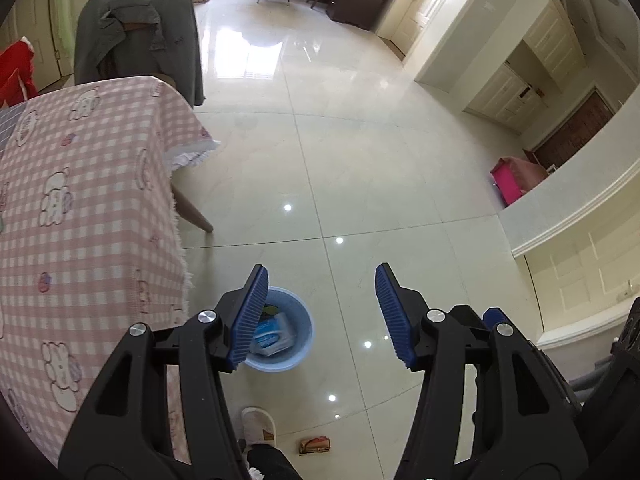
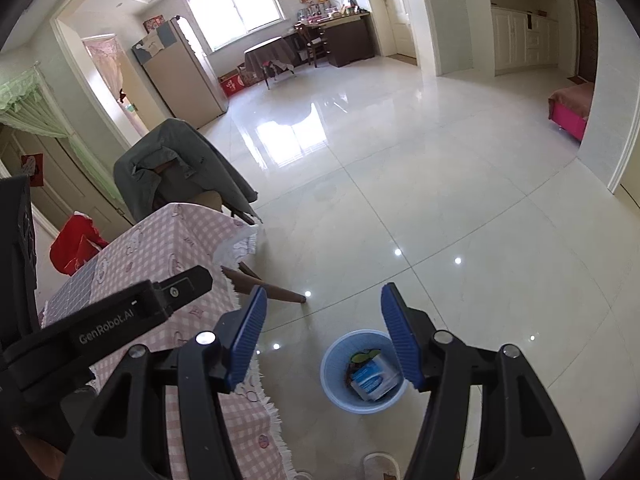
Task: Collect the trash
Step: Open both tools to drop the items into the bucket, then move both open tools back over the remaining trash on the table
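Note:
A light blue waste bin stands on the tiled floor beside the table; it holds a blue-and-white packet and other trash. It also shows in the right wrist view with the packet inside. My left gripper is open and empty, high above the floor just right of the bin. My right gripper is open and empty, above the bin's left side. A small orange-brown wrapper lies on the floor near a slipper.
A table with a pink checked cloth fills the left side, with a brown leg. A chair draped with a grey jacket stands behind it. A white slipper is on the floor. A pink bench sits at the right.

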A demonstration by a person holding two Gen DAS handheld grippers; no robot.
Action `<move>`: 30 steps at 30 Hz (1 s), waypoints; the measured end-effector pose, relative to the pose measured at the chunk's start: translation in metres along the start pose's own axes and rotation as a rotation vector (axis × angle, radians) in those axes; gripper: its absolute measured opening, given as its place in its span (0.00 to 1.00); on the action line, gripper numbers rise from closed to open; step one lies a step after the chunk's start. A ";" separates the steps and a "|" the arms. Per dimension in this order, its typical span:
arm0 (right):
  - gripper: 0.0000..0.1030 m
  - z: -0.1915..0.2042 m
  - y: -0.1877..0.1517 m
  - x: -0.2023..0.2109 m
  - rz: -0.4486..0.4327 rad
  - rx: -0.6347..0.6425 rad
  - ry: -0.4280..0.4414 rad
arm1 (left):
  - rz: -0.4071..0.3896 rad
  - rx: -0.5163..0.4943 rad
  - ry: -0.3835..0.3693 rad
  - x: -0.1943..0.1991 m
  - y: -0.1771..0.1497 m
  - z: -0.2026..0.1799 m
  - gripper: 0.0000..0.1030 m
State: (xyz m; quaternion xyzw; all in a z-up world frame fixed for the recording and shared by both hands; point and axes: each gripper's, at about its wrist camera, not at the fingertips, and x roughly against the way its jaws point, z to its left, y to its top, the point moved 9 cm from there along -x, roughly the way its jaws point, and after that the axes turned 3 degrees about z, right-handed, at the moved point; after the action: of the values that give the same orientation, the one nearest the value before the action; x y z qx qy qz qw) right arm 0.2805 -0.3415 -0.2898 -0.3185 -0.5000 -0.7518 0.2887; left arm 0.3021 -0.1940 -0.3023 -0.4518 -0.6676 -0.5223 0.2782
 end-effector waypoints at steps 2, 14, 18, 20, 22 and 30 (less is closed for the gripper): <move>0.58 0.012 0.000 0.002 -0.002 0.012 0.014 | -0.010 0.007 0.010 0.006 0.002 0.009 0.54; 0.58 0.109 -0.003 0.002 -0.005 0.102 0.112 | -0.078 0.082 0.102 0.061 0.009 0.098 0.54; 0.58 0.159 -0.008 -0.002 -0.001 0.149 0.157 | -0.108 0.126 0.139 0.085 0.010 0.141 0.54; 0.58 0.182 -0.009 -0.003 0.001 0.177 0.179 | -0.121 0.154 0.155 0.096 0.010 0.162 0.55; 0.58 0.211 -0.012 -0.005 0.001 0.211 0.206 | -0.136 0.181 0.174 0.106 0.010 0.185 0.56; 0.59 0.321 -0.028 -0.025 0.023 0.359 0.292 | -0.182 0.315 0.276 0.144 0.003 0.297 0.61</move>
State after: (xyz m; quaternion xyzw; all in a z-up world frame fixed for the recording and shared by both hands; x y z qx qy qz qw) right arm 0.3364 -0.0289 -0.2291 -0.1555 -0.5749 -0.6855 0.4188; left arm 0.2715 0.1332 -0.2689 -0.2649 -0.7344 -0.4916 0.3858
